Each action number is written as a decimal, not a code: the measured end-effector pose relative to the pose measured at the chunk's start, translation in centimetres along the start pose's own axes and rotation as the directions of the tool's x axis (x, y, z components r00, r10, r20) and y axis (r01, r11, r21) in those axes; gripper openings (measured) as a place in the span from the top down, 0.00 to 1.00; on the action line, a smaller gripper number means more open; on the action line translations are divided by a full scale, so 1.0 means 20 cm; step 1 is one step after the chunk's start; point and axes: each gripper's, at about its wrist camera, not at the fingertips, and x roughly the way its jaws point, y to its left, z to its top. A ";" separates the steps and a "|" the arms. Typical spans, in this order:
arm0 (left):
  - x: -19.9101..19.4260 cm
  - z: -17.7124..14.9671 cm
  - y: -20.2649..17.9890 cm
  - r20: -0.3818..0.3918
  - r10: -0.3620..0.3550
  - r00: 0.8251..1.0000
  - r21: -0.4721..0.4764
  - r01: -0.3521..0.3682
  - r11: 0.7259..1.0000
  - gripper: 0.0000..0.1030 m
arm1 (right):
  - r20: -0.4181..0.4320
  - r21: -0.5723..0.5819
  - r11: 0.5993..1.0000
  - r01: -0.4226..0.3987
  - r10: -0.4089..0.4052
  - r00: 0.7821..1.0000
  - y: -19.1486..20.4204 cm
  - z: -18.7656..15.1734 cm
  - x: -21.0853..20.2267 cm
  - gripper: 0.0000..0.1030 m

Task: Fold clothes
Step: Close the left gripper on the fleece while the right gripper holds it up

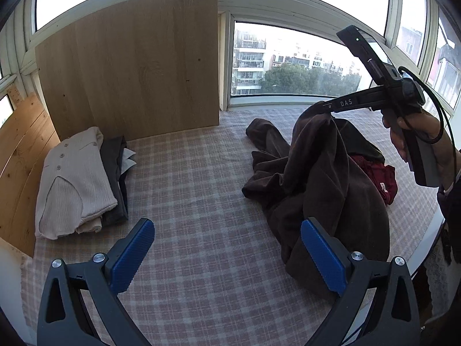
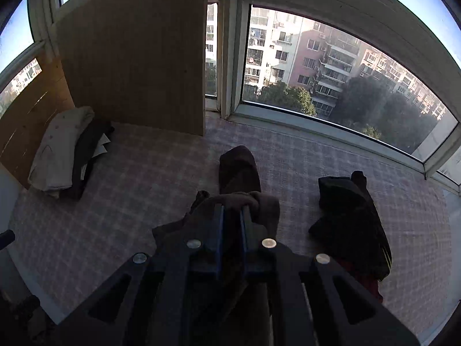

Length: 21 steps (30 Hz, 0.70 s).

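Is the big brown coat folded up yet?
Not yet. The brown coat is crumpled, one end lifted by the right gripper, the rest trailing on the checked cloth.

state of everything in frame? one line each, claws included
left claw: open, empty, above the checked cloth
right claw: shut on the brown garment, lifting one end
brown garment: unfolded, rest trailing on the cloth
dark red garment: crumpled, partly under the brown one
black garment: crumpled heap
beige knit top: folded, on the stack
dark grey garment: folded, under it
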 end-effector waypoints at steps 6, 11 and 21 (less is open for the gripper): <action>0.08 -0.07 -0.10 -0.062 0.010 0.998 0.026 -0.008 1.000 0.00 | -0.023 -0.193 0.973 -0.123 0.121 0.992 0.02 -0.15 -0.06 0.80; 0.09 -0.16 -0.08 -0.091 0.041 0.995 -0.025 -0.043 0.999 0.00 | -0.090 -0.498 0.853 -0.158 0.131 0.987 0.15 -0.39 -0.21 0.70; 0.01 -0.30 -0.07 -0.097 0.107 0.989 -0.155 -0.122 0.980 0.00 | -0.222 -0.759 0.592 -0.271 0.156 0.962 0.37 -0.66 -0.21 0.57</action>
